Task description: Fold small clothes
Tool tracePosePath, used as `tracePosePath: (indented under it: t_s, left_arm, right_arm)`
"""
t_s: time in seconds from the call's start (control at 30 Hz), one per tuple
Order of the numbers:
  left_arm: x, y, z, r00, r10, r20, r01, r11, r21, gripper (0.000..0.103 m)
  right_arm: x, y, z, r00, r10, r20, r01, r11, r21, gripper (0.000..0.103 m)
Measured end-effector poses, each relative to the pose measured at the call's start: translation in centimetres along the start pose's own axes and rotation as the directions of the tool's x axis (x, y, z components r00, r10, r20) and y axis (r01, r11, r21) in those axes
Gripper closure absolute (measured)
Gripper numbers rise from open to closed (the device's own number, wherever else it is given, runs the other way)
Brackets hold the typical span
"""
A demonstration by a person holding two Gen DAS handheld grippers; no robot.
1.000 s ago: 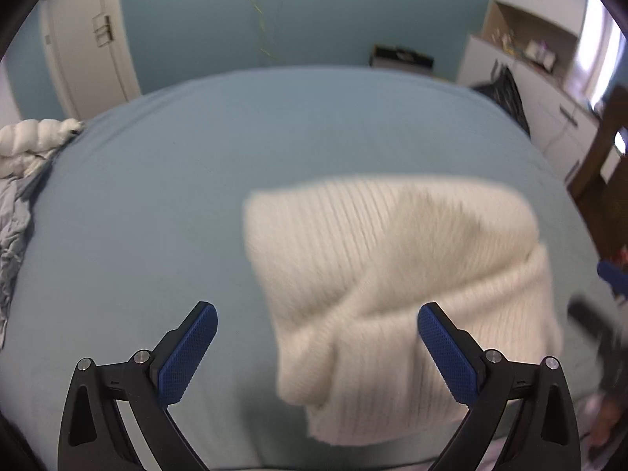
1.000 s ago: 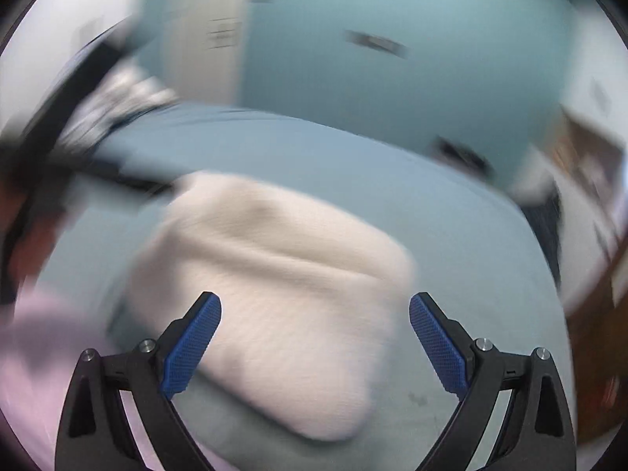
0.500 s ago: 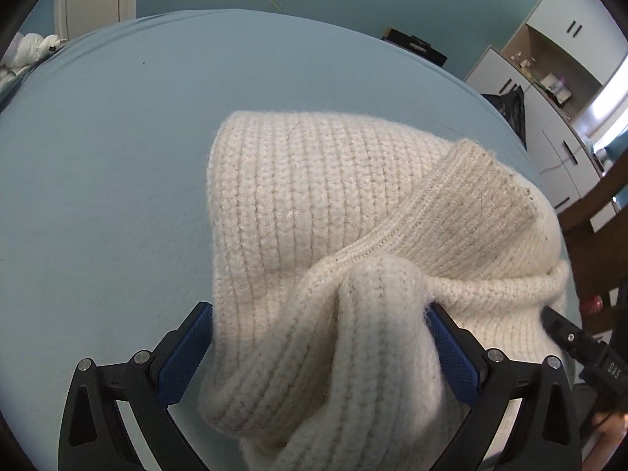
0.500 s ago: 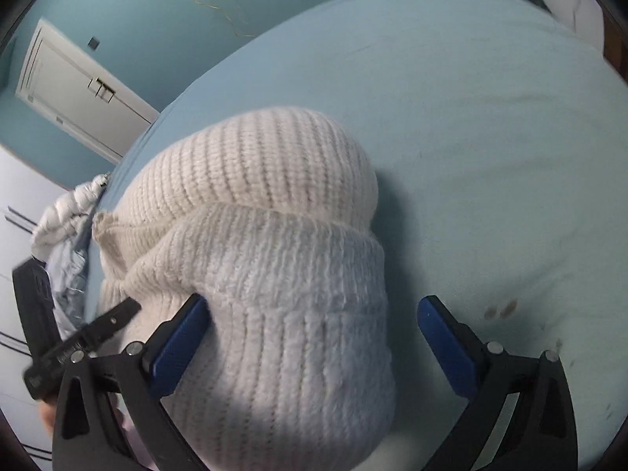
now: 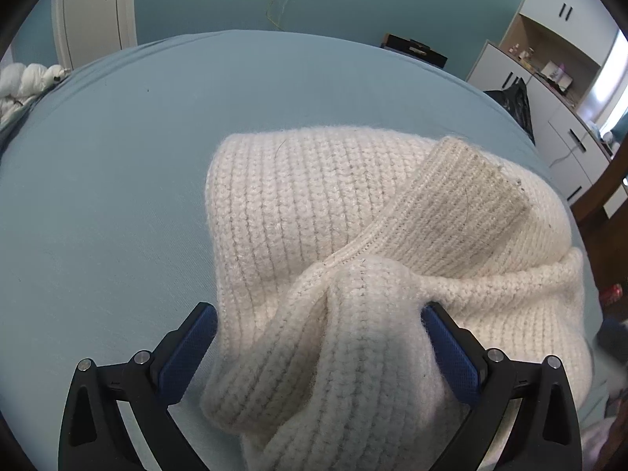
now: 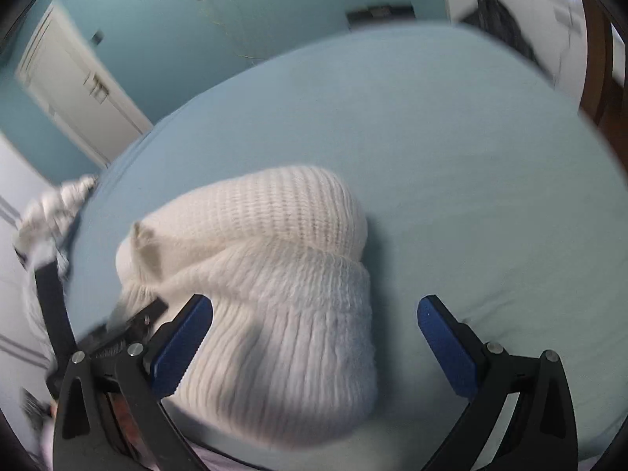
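Note:
A cream ribbed knit sweater (image 5: 353, 235) lies folded in a thick bundle on the light blue bed (image 5: 117, 157). A ribbed cuff lies across its top. My left gripper (image 5: 320, 349) is open, its blue pads on either side of a bunched near fold of the knit. In the right wrist view the sweater (image 6: 274, 282) sits low and left of centre. My right gripper (image 6: 314, 337) is open just above the bundle's near end, which fills its left half. The left gripper's black frame (image 6: 129, 325) shows at the sweater's left edge.
A pile of white and grey clothes (image 5: 23, 86) lies at the bed's far left edge. A white door (image 5: 94, 11) and a teal wall are behind. White cabinets (image 5: 549, 90) and a wooden chair (image 5: 604, 196) stand to the right of the bed.
Both grippers came down close onto the sweater from higher up. Since half a second ago the right gripper has pulled back and lifted a little, and the left has tilted up slightly.

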State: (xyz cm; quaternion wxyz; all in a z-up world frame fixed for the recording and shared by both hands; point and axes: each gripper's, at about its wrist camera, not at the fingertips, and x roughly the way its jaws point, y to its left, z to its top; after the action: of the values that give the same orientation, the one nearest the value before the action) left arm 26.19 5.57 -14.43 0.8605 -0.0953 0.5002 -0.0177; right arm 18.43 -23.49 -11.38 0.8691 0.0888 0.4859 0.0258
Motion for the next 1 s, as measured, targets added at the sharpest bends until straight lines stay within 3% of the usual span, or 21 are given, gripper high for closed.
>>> tracePosePath:
  t_s: [0.07,0.23,0.43,0.57,0.7,0.83,0.93,1.0]
  left_arm:
    - [0.0,-0.2,0.0,1.000,0.005,-0.002,-0.005,1.000,0.011,0.000]
    - [0.0,-0.4,-0.1,1.000,0.016,0.005,-0.016,1.000,0.021,0.000]
    - [-0.1,-0.5,0.0,0.999,0.032,0.018,-0.033,0.999,0.027,0.000]
    - [0.1,-0.6,-0.1,1.000,0.028,0.012,-0.028,0.999,0.034,0.000]
    - [0.2,-0.7,-0.2,1.000,0.017,0.005,-0.017,0.999,0.041,0.000]
    - [0.1,-0.5,0.0,1.000,0.026,0.014,-0.026,0.999,0.037,0.000]
    - [0.2,-0.1,0.0,1.000,0.018,0.013,-0.018,0.999,0.029,0.000]
    - [0.4,0.1,0.0,1.000,0.013,0.012,-0.014,1.000,0.022,0.000]
  right_arm:
    - [0.9,0.0,-1.2,0.998,-0.034,-0.058,0.033,0.999,-0.025,0.001]
    - [4.0,-1.7,-2.0,0.989,0.089,-0.120,-0.080,0.994,0.077,0.001]
    - [3.3,-0.8,-1.6,0.988,0.044,-0.151,-0.036,0.998,0.058,0.001]
    - [1.9,1.1,-1.9,0.992,-0.055,-0.110,0.046,0.996,-0.080,0.001]
    - [3.8,1.0,-3.0,0.988,-0.061,-0.145,0.046,0.993,-0.106,0.001]
    - [4.8,1.7,-3.2,0.991,-0.094,-0.097,0.077,0.984,-0.160,0.002]
    - [2.3,2.1,-3.5,0.997,-0.081,-0.013,0.078,0.983,-0.167,0.001]
    - [0.7,3.8,-4.5,0.996,-0.084,0.032,0.090,0.958,-0.273,0.001]
